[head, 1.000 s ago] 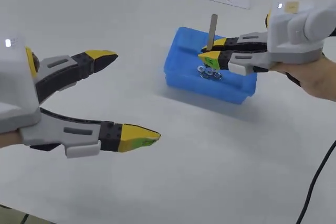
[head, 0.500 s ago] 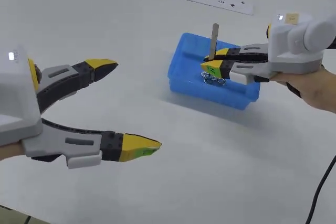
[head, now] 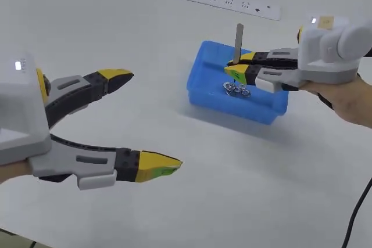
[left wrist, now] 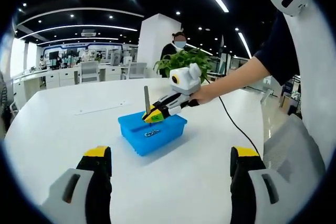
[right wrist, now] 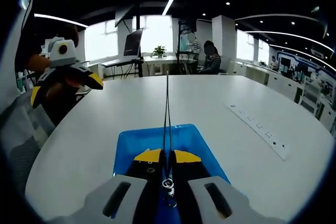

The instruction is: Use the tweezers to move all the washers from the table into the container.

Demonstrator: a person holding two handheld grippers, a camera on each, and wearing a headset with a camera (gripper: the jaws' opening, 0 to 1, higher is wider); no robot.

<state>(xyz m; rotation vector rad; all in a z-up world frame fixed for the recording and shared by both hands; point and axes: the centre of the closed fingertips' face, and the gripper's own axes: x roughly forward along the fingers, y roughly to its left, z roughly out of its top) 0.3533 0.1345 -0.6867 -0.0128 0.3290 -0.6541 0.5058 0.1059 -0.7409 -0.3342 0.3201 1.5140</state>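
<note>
So on my feed the right gripper (head: pixel 235 69) comes in level from the right side of the blue container (head: pixel 203 88). It's held by a hand (head: pixel 347 100), and its yellow-tipped jaws are pressed together on the tweezers (head: pixel 239 40). The tweezers are a thin grey metal strip standing nearly upright over the middle of the container. Directly below the jaw tips, a small cluster of shiny ring-shaped washers (head: pixel 237 89) lies on the container floor. The container is a shallow rectangular tray of glossy blue plastic with rounded corners, sitting flat on the matte white table (head: pixel 244 196).

The left gripper (head: pixel 150 119) hovers well to the left of the container and nearer to me. It's roughly level, jaws spread wide with nothing between them. Both grippers have white shells, black fingers and yellow wedge tips. In the left gripper view the container sits well ahead, between the two jaws. Behind the container there's a long flat white power strip (head: pixel 221 1), and a black cable (head: pixel 356 216) trails off on the container's right, on the near side.
</note>
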